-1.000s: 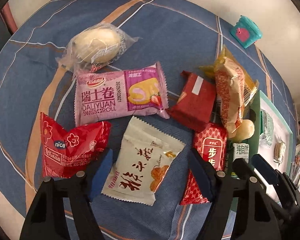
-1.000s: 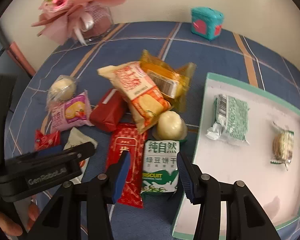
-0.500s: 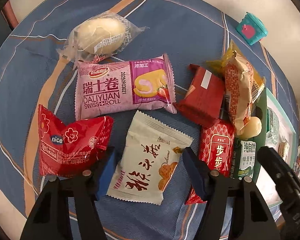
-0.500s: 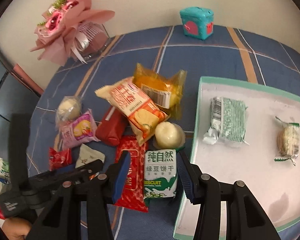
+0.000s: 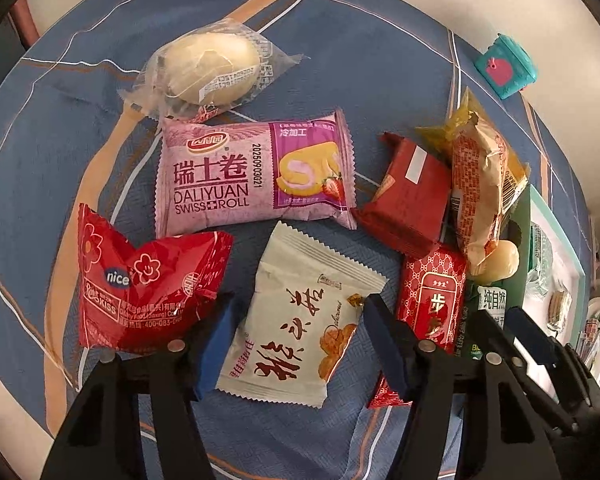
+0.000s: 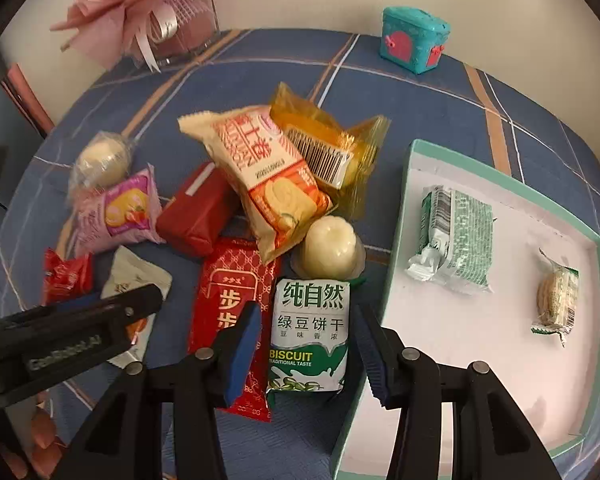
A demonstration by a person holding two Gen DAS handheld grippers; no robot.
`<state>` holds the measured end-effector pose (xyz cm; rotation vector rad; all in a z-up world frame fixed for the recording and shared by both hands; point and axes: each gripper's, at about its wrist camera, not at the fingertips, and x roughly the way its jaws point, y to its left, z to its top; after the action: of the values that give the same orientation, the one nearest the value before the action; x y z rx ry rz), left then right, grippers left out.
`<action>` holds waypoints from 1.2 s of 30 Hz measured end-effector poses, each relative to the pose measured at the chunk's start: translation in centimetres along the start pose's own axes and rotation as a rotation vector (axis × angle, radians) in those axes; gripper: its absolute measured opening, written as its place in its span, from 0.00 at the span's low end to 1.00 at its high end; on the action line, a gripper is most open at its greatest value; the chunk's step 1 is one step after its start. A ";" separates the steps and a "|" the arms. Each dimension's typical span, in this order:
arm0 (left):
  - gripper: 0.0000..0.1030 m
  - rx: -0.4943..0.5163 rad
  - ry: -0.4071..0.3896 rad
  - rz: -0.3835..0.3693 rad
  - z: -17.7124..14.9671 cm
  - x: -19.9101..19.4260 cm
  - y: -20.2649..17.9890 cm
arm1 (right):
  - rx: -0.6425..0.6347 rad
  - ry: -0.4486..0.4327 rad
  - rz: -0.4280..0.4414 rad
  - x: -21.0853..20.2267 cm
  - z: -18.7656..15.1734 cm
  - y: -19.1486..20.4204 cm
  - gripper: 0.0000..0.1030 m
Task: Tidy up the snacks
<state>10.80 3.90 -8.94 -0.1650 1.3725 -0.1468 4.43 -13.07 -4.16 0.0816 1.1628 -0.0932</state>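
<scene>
Snacks lay scattered on the blue striped tablecloth, with a teal-rimmed tray to their right. Your left gripper pointed steeply down over a cream packet; its jaws had just been closing, and the packet lay between the blue pads, whose contact with the wrapper you could not confirm from this view. Your right gripper straddled a green-and-white biscuit packet, the pads close at either side, but whether they pressed on it could not be told. Beside the biscuit packet lay a long red packet, and above it a pale round jelly cup. Around the cream packet you had a red "nice" packet, a pink Swiss roll packet, a wrapped pale bun and a dark red packet. An orange-and-cream packet leaned across a yellow one. Inside the tray rested a green foil packet and a small round wrapped biscuit, well apart. A teal toy box and a pink bouquet stood at the far edge.
</scene>
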 end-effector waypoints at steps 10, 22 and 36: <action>0.64 0.009 0.002 0.021 0.0 -0.3 0.3 | -0.013 0.039 -0.008 1.3 0.0 0.5 0.46; 0.62 0.055 -0.009 0.069 -0.8 -0.2 -1.9 | -0.005 0.036 -0.032 1.5 -0.2 0.4 0.42; 0.54 0.065 -0.064 0.054 -0.9 -2.5 -3.4 | 0.043 0.022 0.011 0.0 -0.1 0.3 0.41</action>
<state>9.39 1.02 -6.04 -0.0781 1.3054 -0.1395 4.40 -12.80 -4.14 0.1274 1.1821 -0.1076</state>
